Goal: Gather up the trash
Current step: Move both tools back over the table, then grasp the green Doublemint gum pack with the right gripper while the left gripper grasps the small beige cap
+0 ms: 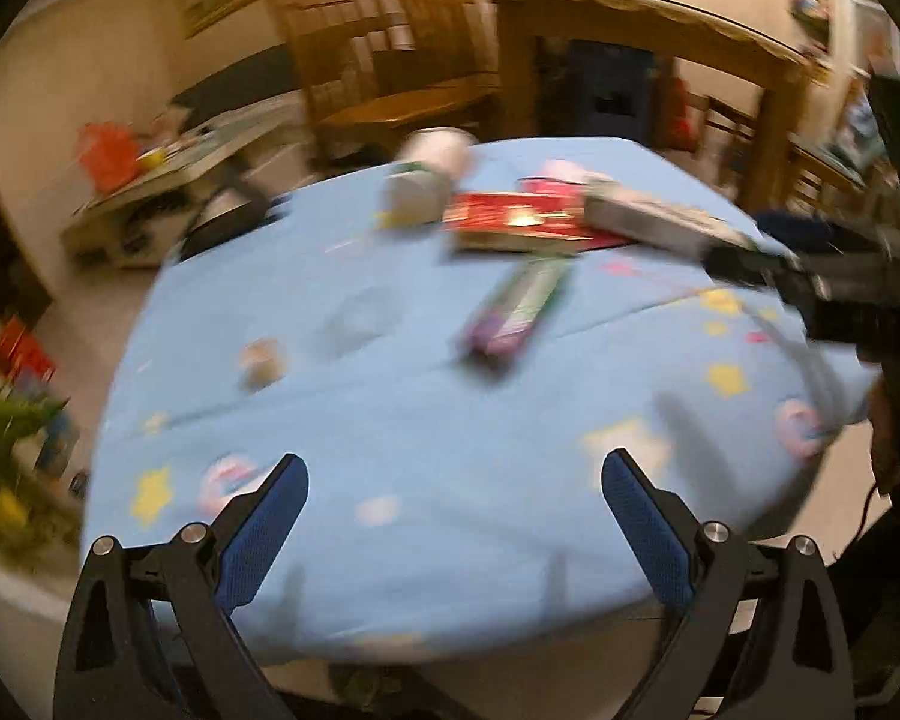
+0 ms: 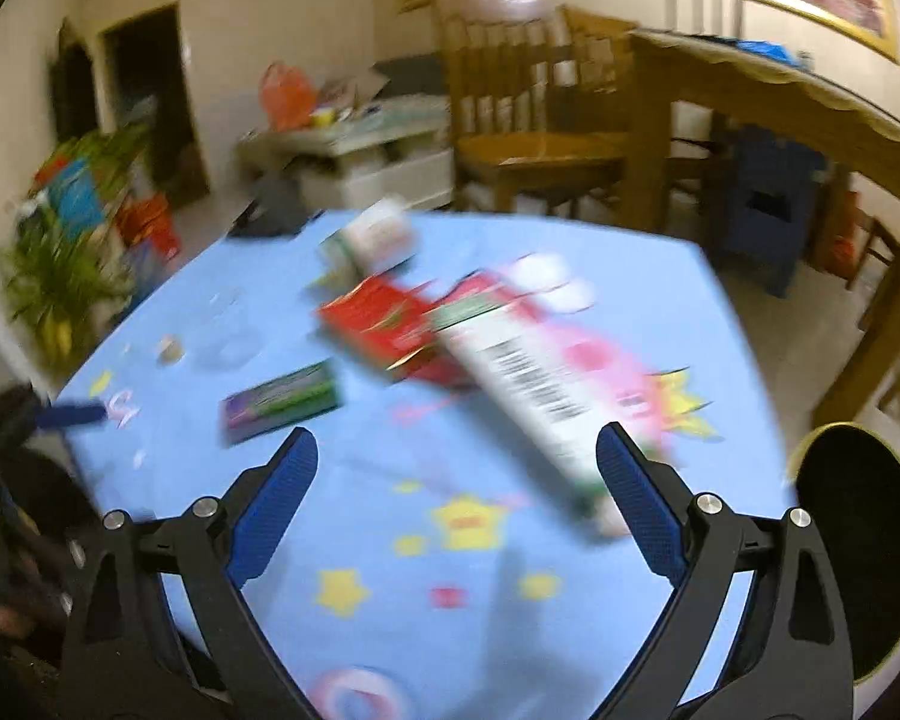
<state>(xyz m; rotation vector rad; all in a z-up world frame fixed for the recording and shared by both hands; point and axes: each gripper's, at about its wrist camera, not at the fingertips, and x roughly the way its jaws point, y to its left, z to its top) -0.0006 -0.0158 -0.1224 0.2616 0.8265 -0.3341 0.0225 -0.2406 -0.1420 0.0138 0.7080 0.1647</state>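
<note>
Two blue-padded claws, left (image 1: 455, 483) and right (image 2: 457, 462), hang wide open and empty above a star-printed blue worktop (image 2: 660, 300), where a long white barcoded carton (image 2: 528, 384), flat red box (image 2: 378, 324) and purple-green packet (image 2: 279, 402) lie beside a round black bin (image 2: 864, 558).

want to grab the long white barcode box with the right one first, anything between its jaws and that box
Nothing visible does. The right gripper has its jaws wide open above the blue star-patterned tablecloth, and the long white barcode box lies just ahead, its near end beside the right-hand finger. Only bare cloth shows between; the frame is blurred.
</note>
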